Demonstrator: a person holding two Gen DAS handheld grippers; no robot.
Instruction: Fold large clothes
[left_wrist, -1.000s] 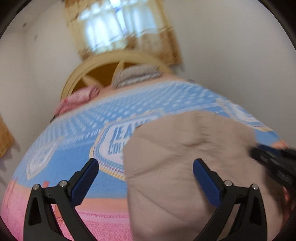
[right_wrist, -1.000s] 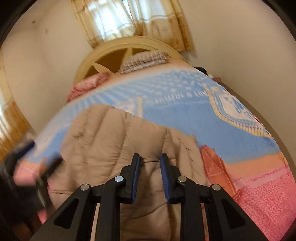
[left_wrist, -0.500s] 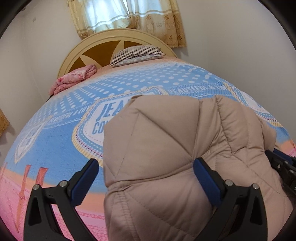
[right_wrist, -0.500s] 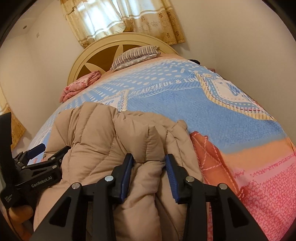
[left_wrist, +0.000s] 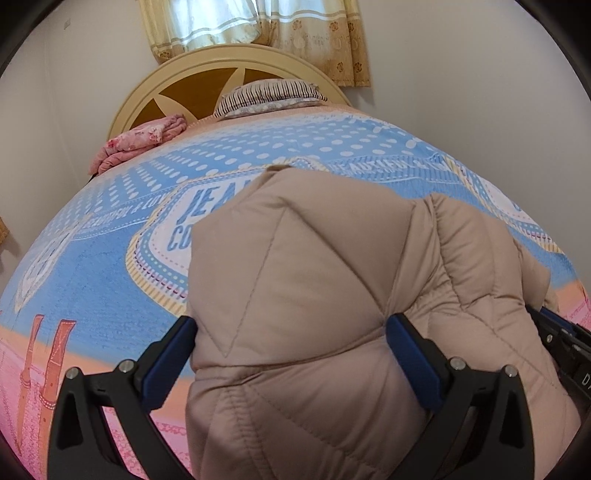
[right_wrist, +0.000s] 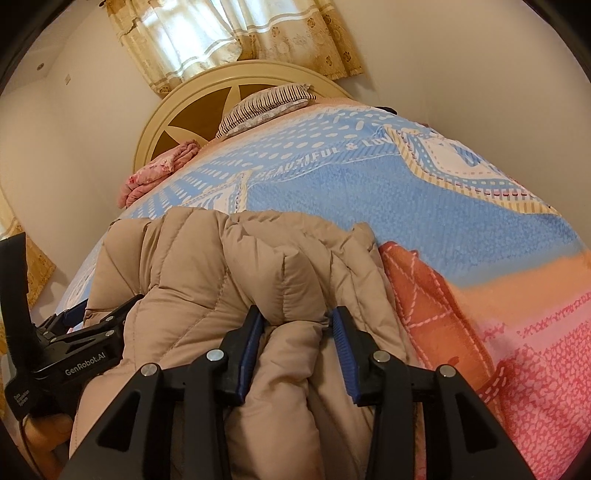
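- A beige quilted puffer jacket (left_wrist: 306, 295) lies bunched at the near edge of the bed (right_wrist: 406, 206), on a blue, pink and orange printed blanket (left_wrist: 92, 258), with its padded bulk running from that edge toward the headboard (left_wrist: 229, 62)
- The left gripper (left_wrist: 291, 350) stands wide, its blue pads on either side of a broad quilted panel; the left pad sits at the panel's edge and the right one against a seam, with no visible squeeze on the fabric
- The right gripper (right_wrist: 297, 341) is narrower; its jaws have just been opening, and a puffy roll of the jacket sits between the pads, which flank it loosely and no longer pinch it
- In the right wrist view the left gripper (right_wrist: 77, 347) shows at the jacket's left side, so both tools sit at the garment's near end, side by side, the right one closer to the blanket's orange patch (right_wrist: 424, 291)
- The jacket's free length points away from both tongs, up the bed; any further fold likely has to travel along that axis
- A striped pillow (left_wrist: 269, 94) and a folded pink cloth (left_wrist: 140, 142) rest by the headboard, well apart from the jacket, under a curtained window (right_wrist: 207, 33)
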